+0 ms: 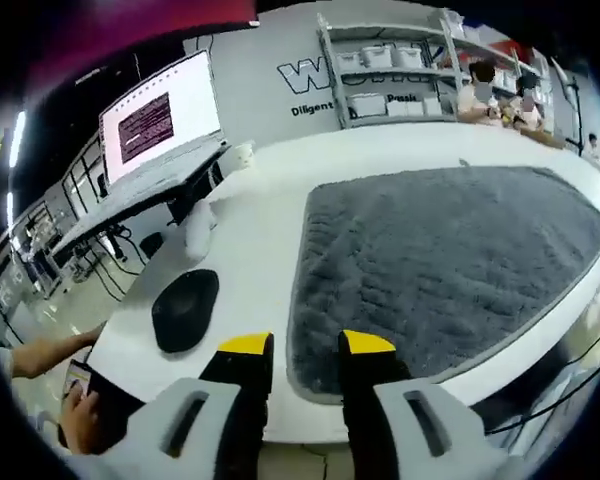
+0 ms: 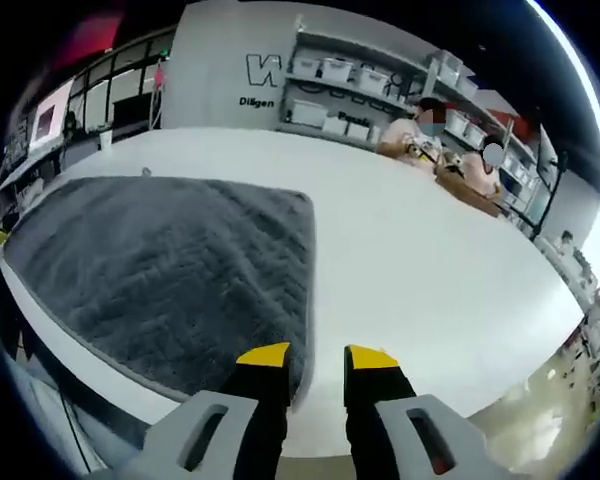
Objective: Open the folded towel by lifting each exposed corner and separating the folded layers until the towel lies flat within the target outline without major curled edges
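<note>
I see my left gripper [image 1: 307, 352] with its yellow-tipped jaws apart, holding nothing, at the near edge of the grey towel [image 1: 450, 270]. The towel lies flat on the white table [image 1: 250, 240]. Left of the towel rests a black mouse pad [image 1: 184, 310].

I see the grey, shaggy rectangular towel [image 1: 450, 265] [image 2: 170, 275] spread open and flat on the white table, pile up, its rounded corners and bound edges lying down without visible curls.
</note>
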The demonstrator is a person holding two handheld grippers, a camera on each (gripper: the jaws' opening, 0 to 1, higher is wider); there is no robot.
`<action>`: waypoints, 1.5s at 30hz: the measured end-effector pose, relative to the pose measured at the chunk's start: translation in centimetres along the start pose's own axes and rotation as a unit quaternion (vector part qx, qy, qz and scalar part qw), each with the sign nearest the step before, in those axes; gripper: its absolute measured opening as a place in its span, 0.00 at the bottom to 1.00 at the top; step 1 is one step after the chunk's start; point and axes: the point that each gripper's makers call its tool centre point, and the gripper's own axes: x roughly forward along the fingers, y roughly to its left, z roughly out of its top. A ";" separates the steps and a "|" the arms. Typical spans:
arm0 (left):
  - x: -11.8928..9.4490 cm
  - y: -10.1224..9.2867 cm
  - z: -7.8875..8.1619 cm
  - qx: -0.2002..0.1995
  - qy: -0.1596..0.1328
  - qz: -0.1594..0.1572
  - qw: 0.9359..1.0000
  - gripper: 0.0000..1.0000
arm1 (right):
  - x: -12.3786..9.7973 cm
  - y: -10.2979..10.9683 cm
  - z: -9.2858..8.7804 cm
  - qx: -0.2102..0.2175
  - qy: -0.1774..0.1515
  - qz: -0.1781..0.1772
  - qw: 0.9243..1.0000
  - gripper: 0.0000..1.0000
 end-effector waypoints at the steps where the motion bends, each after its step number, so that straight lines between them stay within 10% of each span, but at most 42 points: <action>1: 0.3 -0.3 1.0 -0.017 -0.014 -0.022 1.000 0.31 | 0.1 0.0 0.5 -0.002 -0.004 0.002 1.000 0.13; 10: 2.1 -0.8 10.0 -0.045 -0.106 -0.080 0.990 0.33 | 2.1 -0.7 6.1 -0.030 -0.043 0.024 0.998 0.12; 17: 4.4 -0.4 15.9 0.022 -0.127 -0.065 0.990 0.31 | 4.2 -1.1 11.6 -0.054 -0.079 0.049 0.994 0.10; 28: 9.9 -1.7 17.9 0.092 -0.073 -0.066 0.991 0.32 | 9.4 -1.6 16.6 -0.066 -0.112 0.093 0.987 0.08; 45: 19.0 -0.9 17.7 0.083 -0.051 -0.095 0.991 0.32 | 17.0 -1.8 17.7 -0.081 -0.091 0.109 0.987 0.09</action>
